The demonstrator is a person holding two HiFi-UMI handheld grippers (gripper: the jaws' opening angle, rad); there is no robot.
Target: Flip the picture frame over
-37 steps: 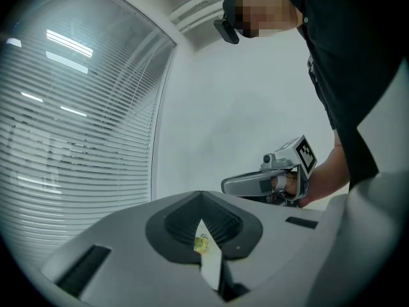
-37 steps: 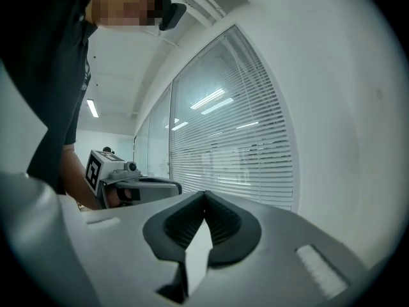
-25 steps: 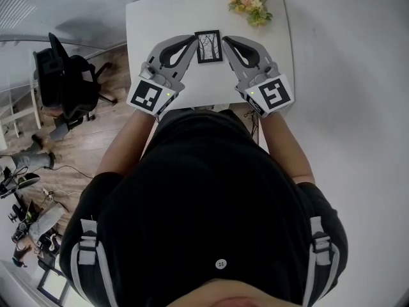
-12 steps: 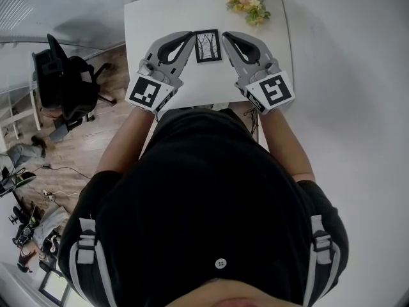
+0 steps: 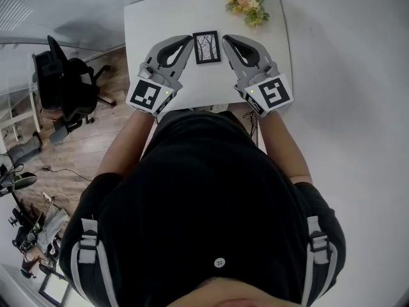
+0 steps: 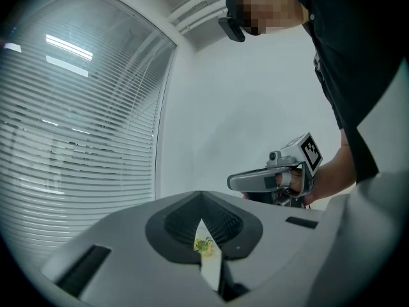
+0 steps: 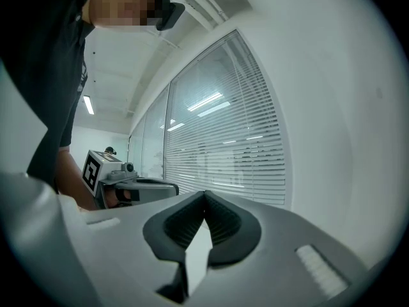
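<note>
**Both grippers flank the frame, jaws closed**

Here's the table (image 5: 160, 11), white, seen from above, and the frame (image 5: 206, 47) lies flat near its middle, picture side up: bare trees inside a dark border. It sits square between the two grippers. The left gripper (image 5: 190, 39) lies level on the frame's left, its tip by the upper left corner. The right gripper (image 5: 225, 38) mirrors it on the other side, tip by the upper right corner. Both tips are just beside the frame's edges; whether either touches it, the head view is too small to tell.

The left gripper's own view has its jaws drawn together at the tip, nothing between them, with only a thin sliver of table showing lower down and a speck of yellow and green in it. The right gripper's view is the same story: jaws closed tip to tip, empty, a pale wedge of table below. Each gripper view catches the other gripper across the way, a hand (image 6: 289, 183) wrapped round its grip.

The flowers (image 5: 248, 6) rest at the table's far right corner, well apart from the frame. Off to the left, on the wooden floor, stands a black chair (image 5: 64, 82).
</note>
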